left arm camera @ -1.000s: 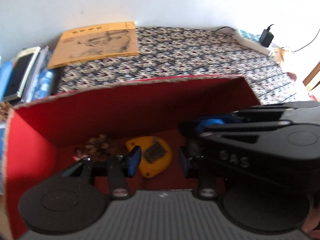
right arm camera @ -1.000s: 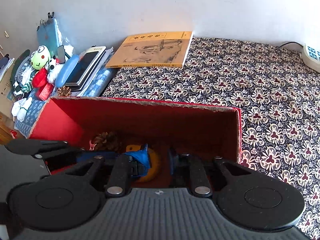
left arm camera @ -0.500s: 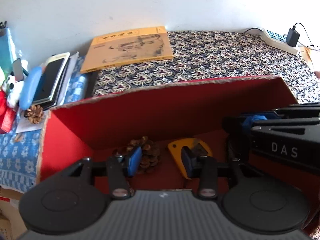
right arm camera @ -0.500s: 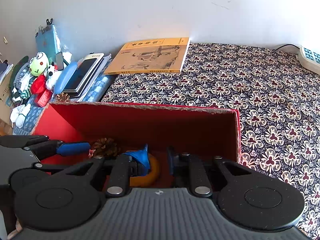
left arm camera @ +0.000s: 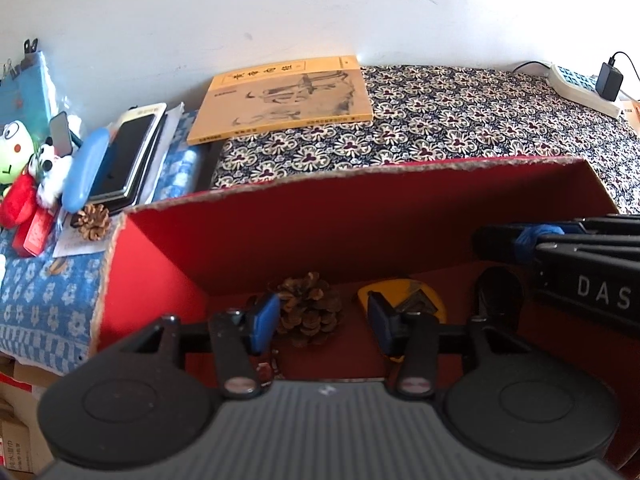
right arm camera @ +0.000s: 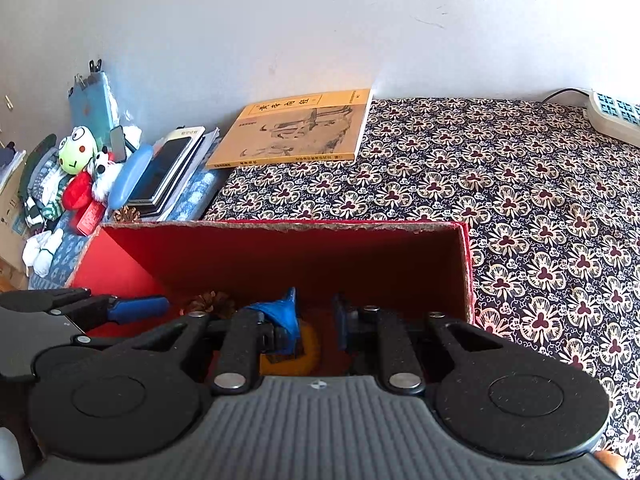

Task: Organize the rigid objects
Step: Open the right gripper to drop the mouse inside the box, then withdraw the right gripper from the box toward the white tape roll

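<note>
A red cardboard box [left arm camera: 360,224] [right arm camera: 304,256] stands open on the patterned cloth. On its floor lie a brown pine cone [left arm camera: 308,308] [right arm camera: 210,304] and a yellow rounded object [left arm camera: 416,300] [right arm camera: 308,350] with a dark panel. My left gripper [left arm camera: 322,328] is open over the box, its blue pads either side of the pine cone and above it. My right gripper [right arm camera: 314,318] is open over the yellow object and holds nothing. From the right of the left wrist view, the right gripper [left arm camera: 520,240] reaches into the box. A second pine cone [left arm camera: 93,222] lies outside, left of the box.
A yellow book [left arm camera: 284,100] lies on the cloth against the white wall. Left of the box are stacked phones and papers [left arm camera: 128,156], a blue case [left arm camera: 86,174] and plush toys [right arm camera: 78,160]. A power strip [right arm camera: 612,112] sits at the far right.
My left gripper has shifted left, from over the yellow object to over the pine cone. The right gripper has drawn back a little. Both stay open.
</note>
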`<control>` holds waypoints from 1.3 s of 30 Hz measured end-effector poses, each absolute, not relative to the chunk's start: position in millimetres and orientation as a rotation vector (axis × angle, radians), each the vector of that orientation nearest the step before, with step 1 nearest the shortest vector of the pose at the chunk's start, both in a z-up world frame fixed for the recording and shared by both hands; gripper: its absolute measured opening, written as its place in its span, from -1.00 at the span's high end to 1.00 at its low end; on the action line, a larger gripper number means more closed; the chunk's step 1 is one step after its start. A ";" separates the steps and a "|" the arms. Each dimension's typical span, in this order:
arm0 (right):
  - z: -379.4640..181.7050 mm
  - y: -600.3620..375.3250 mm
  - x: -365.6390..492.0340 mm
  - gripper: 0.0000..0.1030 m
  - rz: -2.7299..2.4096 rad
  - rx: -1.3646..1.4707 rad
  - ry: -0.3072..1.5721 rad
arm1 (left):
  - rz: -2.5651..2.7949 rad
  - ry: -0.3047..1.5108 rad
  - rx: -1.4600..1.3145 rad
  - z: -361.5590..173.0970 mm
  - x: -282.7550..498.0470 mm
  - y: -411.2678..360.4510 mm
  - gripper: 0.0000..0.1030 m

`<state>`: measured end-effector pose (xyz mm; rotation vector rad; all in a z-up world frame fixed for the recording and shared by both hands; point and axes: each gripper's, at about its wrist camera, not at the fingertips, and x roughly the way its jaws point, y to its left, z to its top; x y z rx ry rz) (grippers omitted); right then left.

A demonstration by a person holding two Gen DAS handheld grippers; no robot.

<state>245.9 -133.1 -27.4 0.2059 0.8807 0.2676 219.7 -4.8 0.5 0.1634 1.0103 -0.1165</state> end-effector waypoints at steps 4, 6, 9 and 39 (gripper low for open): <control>-26.0 -132.9 243.0 1.00 0.262 0.207 0.870 | -0.102 1.002 0.172 0.9 218.1 -5.9 0.06; -24.9 -134.4 241.1 1.00 0.263 0.220 0.861 | -0.094 0.999 0.175 1.2 218.0 -5.7 0.06; -23.5 -137.8 237.7 1.00 0.267 0.249 0.846 | -0.076 0.993 0.180 1.9 217.2 -5.3 0.06; 40.3 -145.6 143.5 0.83 0.399 0.411 0.677 | 0.107 0.884 0.150 81.2 117.1 19.7 -0.27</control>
